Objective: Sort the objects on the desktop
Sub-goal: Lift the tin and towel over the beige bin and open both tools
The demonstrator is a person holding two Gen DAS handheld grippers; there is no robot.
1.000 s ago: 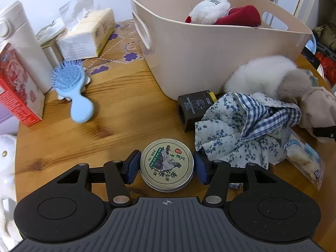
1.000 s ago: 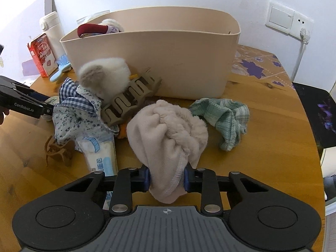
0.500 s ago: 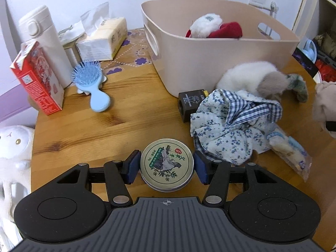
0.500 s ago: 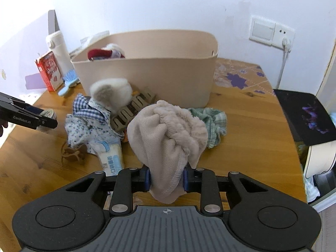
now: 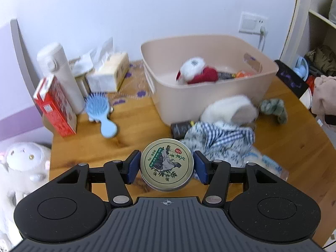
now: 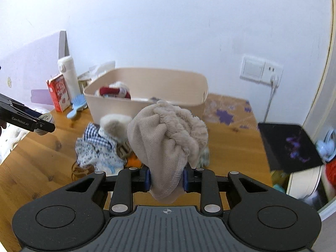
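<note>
My left gripper is shut on a round metal tin with a green printed lid, held well above the wooden table. My right gripper is shut on a beige fleece cloth, also lifted high. The beige bin stands at the back with a red and white plush toy inside; it also shows in the right wrist view. In front of the bin lie a blue checked and floral cloth, a white furry item and a green cloth.
At the table's left stand a red carton, a white flask, a tissue pack and a blue hairbrush. A black box lies by the bin. A white plush sits off the left edge.
Both grippers have risen and pulled back from the table, carrying the tin and the beige cloth. The bin's inside now shows from above.
</note>
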